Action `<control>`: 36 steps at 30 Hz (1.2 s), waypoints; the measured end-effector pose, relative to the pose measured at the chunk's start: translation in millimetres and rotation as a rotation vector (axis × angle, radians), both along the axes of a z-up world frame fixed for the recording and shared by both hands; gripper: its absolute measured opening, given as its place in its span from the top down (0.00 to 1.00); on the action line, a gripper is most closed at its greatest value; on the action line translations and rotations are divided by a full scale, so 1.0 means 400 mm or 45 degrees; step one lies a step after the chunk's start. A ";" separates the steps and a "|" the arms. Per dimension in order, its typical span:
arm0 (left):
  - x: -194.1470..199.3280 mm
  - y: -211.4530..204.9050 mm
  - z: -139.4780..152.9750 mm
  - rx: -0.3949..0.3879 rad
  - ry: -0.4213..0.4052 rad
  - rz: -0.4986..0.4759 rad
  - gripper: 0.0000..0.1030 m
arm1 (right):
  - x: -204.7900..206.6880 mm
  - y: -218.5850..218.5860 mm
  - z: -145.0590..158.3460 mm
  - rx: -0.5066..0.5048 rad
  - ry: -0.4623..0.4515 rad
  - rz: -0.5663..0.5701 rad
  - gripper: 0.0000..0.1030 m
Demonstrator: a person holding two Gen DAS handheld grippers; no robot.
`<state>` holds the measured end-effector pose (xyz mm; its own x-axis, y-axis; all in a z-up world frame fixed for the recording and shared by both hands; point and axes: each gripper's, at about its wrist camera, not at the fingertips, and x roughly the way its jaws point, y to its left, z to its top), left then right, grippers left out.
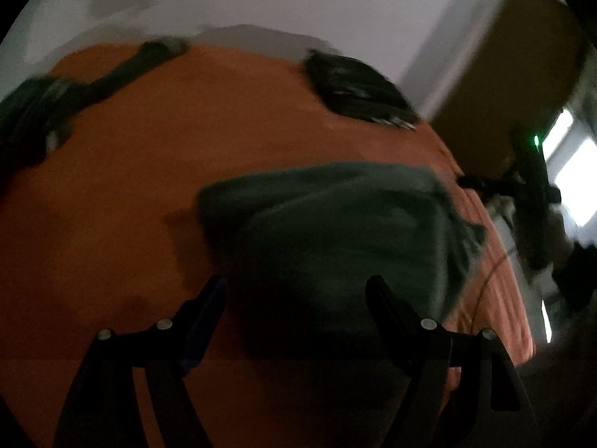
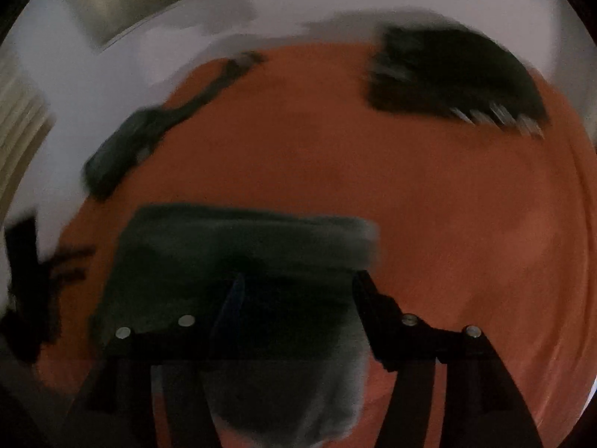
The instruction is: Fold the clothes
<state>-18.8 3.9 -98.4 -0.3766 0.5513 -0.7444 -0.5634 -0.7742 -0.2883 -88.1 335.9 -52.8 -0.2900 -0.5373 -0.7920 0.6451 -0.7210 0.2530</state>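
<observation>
Left hand-held gripper [image 1: 296,291] nearest, jaws spread wide, nothing between them, above the near edge of a folded green garment [image 1: 335,224]. Right hand-held gripper [image 2: 298,283] also spread, over the same garment. It lies on an orange sheet [image 1: 130,194]; dark folded stack [image 2: 451,74] at far side.

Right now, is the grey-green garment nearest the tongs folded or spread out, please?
Folded: the grey-green garment lies as a compact block with a doubled far edge on the orange cover.
</observation>
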 end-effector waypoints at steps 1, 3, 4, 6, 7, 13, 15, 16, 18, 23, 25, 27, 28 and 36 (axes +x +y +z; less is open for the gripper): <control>0.014 0.026 -0.001 -0.031 0.024 -0.047 0.25 | 0.034 -0.027 0.014 -0.001 0.033 0.068 0.42; 0.042 0.074 -0.014 -0.108 0.071 -0.129 0.25 | 0.083 -0.061 0.029 -0.004 0.073 0.165 0.42; 0.053 0.094 -0.028 -0.146 0.085 -0.159 0.25 | 0.098 -0.068 0.030 -0.002 0.094 0.182 0.42; 0.063 0.122 -0.070 -0.232 0.105 -0.169 0.25 | 0.135 -0.090 0.007 0.081 0.159 0.232 0.41; 0.061 0.131 -0.089 -0.267 0.111 -0.163 0.25 | 0.149 -0.097 -0.018 0.149 0.174 0.261 0.41; 0.035 0.148 -0.155 -0.373 0.112 -0.120 0.24 | 0.151 -0.053 -0.179 0.393 0.186 0.273 0.40; 0.042 0.145 -0.130 -0.360 0.123 -0.124 0.24 | 0.149 -0.037 -0.171 0.407 0.225 0.252 0.39; 0.051 0.140 -0.109 -0.345 0.141 -0.131 0.24 | 0.153 -0.035 -0.156 0.439 0.268 0.234 0.39; 0.063 0.135 -0.059 -0.323 0.184 -0.162 0.24 | 0.169 -0.029 -0.115 0.451 0.374 0.210 0.39; 0.008 0.172 0.022 -0.394 0.217 -0.235 0.22 | 0.171 -0.049 -0.026 0.340 0.509 0.187 0.36; -0.040 0.199 0.036 -0.369 0.196 -0.206 0.21 | 0.133 -0.092 -0.015 0.243 0.451 0.133 0.35; -0.083 0.222 0.028 -0.329 0.164 -0.113 0.21 | 0.074 -0.153 -0.022 0.135 0.367 0.067 0.22; -0.101 0.226 0.010 -0.300 0.141 -0.033 0.21 | 0.050 -0.172 -0.032 0.083 0.329 0.017 0.21; -0.221 0.242 -0.149 -0.155 -0.014 0.452 0.20 | -0.068 -0.179 -0.166 0.078 0.093 -0.228 0.21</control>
